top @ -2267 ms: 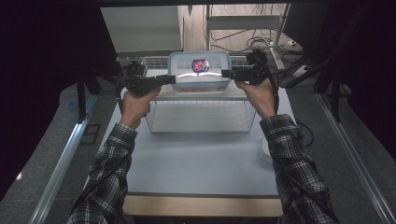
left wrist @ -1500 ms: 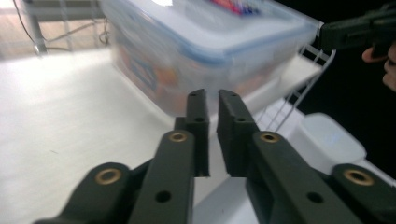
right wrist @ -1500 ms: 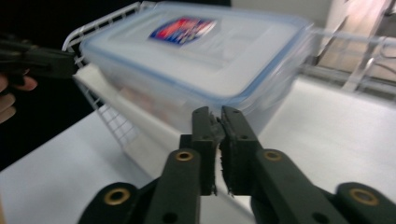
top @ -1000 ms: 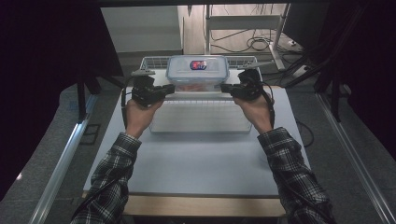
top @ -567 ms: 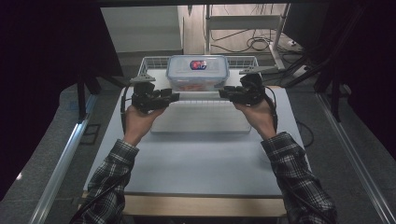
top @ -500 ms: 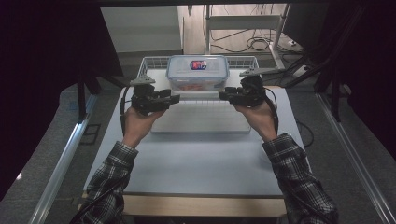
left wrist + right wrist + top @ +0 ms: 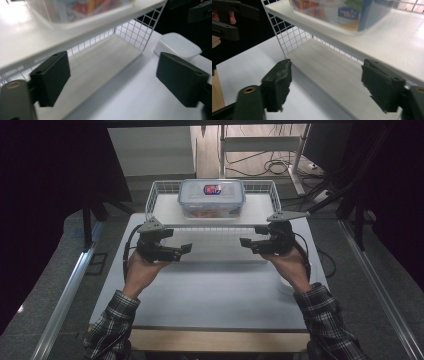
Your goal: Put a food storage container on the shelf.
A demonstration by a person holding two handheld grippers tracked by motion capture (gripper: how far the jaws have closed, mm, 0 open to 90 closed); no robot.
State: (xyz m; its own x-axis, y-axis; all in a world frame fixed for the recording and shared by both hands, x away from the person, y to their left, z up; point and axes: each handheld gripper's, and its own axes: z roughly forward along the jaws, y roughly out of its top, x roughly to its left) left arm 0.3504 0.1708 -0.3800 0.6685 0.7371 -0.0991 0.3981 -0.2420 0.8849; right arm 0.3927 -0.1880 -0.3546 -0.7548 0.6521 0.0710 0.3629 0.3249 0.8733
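A clear lidded food container (image 7: 211, 197) with colourful contents stands on the top shelf of a white wire rack (image 7: 160, 214) at the far side of the table. My left gripper (image 7: 186, 249) is open and empty, in front of the rack's left half and apart from it. My right gripper (image 7: 246, 242) is open and empty too, in front of the right half. In the left gripper view the jaws of the left gripper (image 7: 112, 80) frame the rack's lower board (image 7: 105, 62). In the right gripper view the right gripper (image 7: 328, 85) faces the same board (image 7: 329, 67), with the container (image 7: 342, 12) above.
A small white lidded tub (image 7: 178, 46) sits on the white table (image 7: 210, 290) to the right of the rack. Dark cloth hangs at the left, and a metal stand and cables lie behind the table. The table's wooden front edge (image 7: 215, 340) is near the person.
Both grippers held the container above the rack, set it on the top shelf, let go and drew back toward the person, opening wide.
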